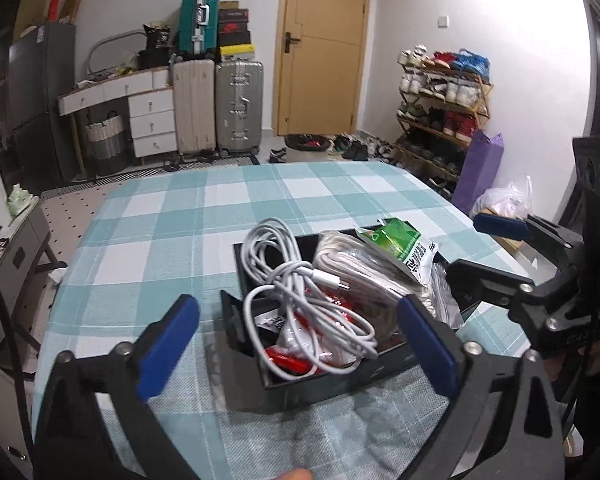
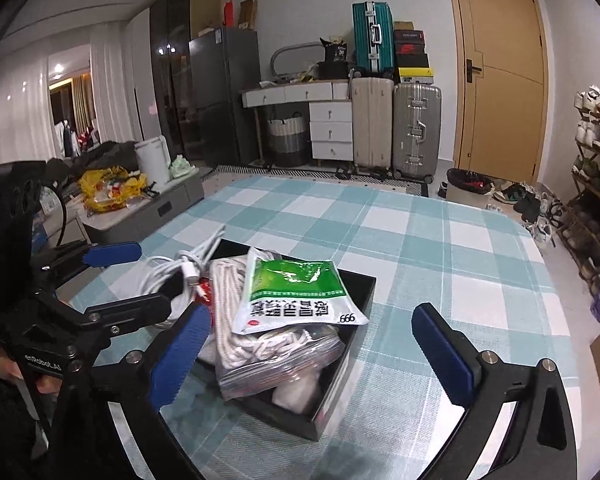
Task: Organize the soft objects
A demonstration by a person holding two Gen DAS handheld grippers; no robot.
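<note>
Left wrist view: the left tongs stand wide apart with nothing between the blue pads, poised just above the near edge of a black box that sits on the desk under a teal-and-white checked cloth. Inside the box lie the soft items being gathered: a coiled white cable rests on top at the left side, its loops loose and partly spilling over the rim, above red-and-white packets. A clear bag of white rope fills the right side, and a green-and-white sachet lies flat across it, probably placed last because it is light and flat enough to cap the pile. Right wrist view: the right tongs are likewise spread fully, clamped on nothing, straddling the near right corner of the box without touching the bag. Both tools sit close beside each other at the box's near side; each appears at the edge of the other's view. With both sets of pads free and every visible soft item resting inside the box, the sorting appears close to done. The overhanging cable loop is the one piece likely to slip out.
</note>
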